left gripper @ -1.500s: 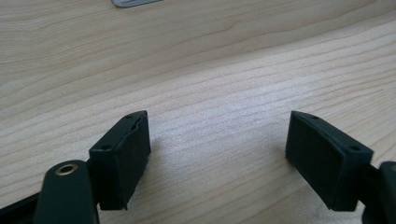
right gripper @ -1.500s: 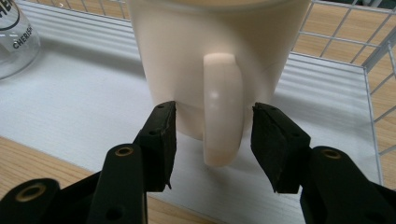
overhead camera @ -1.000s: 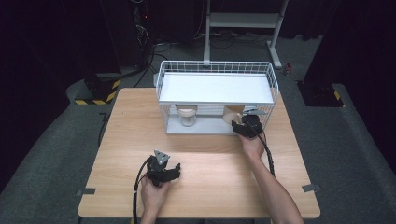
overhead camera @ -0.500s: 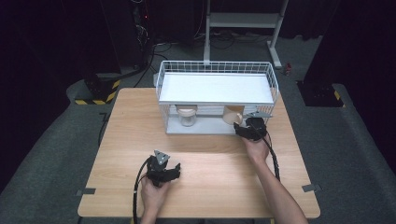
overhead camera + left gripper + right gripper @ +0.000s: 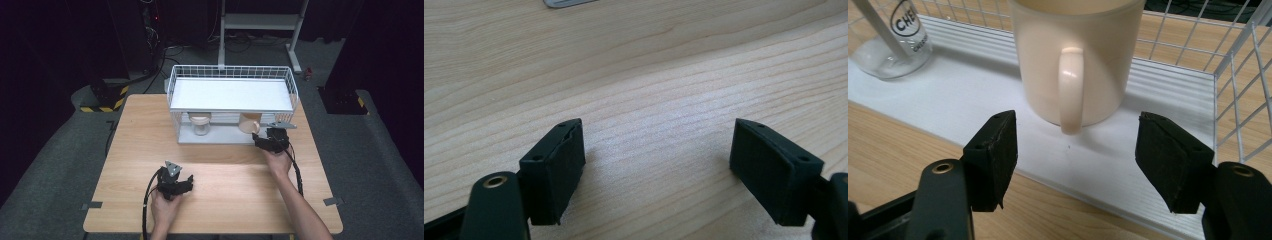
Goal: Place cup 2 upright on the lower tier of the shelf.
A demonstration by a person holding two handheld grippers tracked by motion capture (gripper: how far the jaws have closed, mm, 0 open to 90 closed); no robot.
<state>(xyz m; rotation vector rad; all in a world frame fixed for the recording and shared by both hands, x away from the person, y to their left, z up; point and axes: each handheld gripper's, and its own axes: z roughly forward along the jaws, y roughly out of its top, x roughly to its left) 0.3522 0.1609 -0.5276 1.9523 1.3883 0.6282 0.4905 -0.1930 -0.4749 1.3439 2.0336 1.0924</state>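
Cream mug (image 5: 1075, 60) on the lower shelf of a white wire rack (image 5: 231, 75), right gripper (image 5: 1075, 160) just before it, jaws spread and pinching nothing.

Mug: upright, handle facing the gripper, rim cut off at the top of the right gripper view; in the high view it (image 5: 248, 123) is half hidden under the rack's upper shelf. Right gripper (image 5: 263, 140): jaws have just been opening, handle ahead of the gap, untouched. Glass jar (image 5: 890, 37): beside the mug on the same shelf, lettering partly cut off; from above, jar (image 5: 200, 123) contents unclear. Left gripper (image 5: 656, 170): jaws spread over bare wooden table (image 5: 649, 65), holding nothing; in the high view it (image 5: 184, 184) sits at the near edge, well apart from the rack.
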